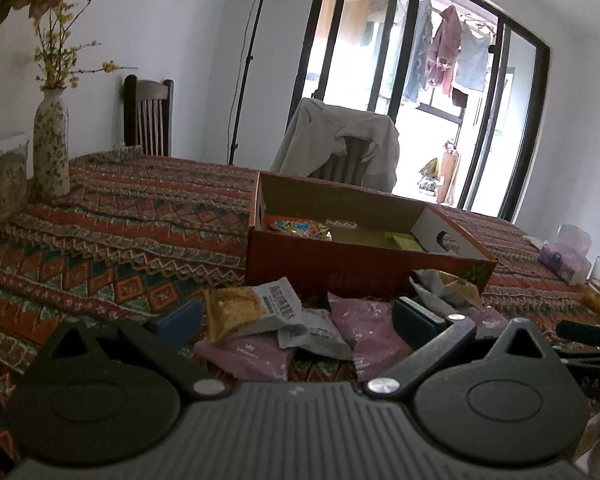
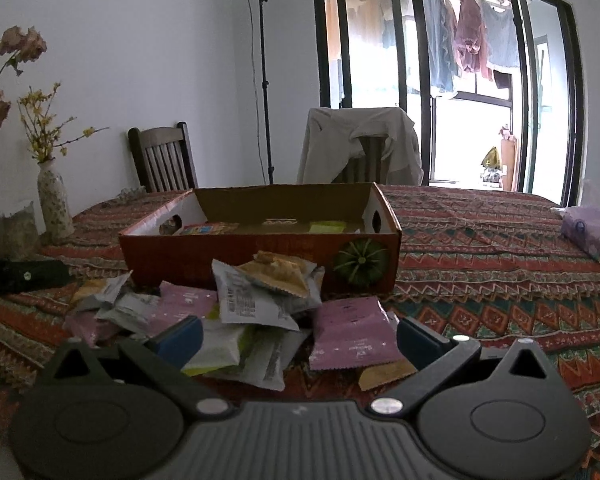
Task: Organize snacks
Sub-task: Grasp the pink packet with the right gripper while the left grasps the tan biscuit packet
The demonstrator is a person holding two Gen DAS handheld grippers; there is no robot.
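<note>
A pile of snack packets lies on the patterned tablecloth in front of an open orange cardboard box (image 1: 340, 268) (image 2: 228, 256). The pile has purple packets (image 1: 368, 328) (image 2: 352, 336), grey-white packets (image 1: 276, 304) (image 2: 252, 304) and yellow ones. The box holds a red-orange packet (image 1: 296, 226) and a yellow-green one (image 2: 328, 226). My left gripper (image 1: 296, 320) is open and empty, low over the near side of the pile. My right gripper (image 2: 300, 338) is open and empty, its fingers to either side of the pile's near packets. The left gripper also shows at the left edge of the right wrist view (image 2: 20, 276).
A flowered vase (image 1: 52, 148) (image 2: 54, 204) and a jar (image 1: 2, 184) stand at the table's left. A purple tissue pack (image 1: 564, 256) (image 2: 588, 232) lies at the right. Two chairs (image 2: 164, 160), one draped with a jacket (image 2: 360, 144), stand behind the table. A lamp stand (image 2: 264, 80) is by the wall.
</note>
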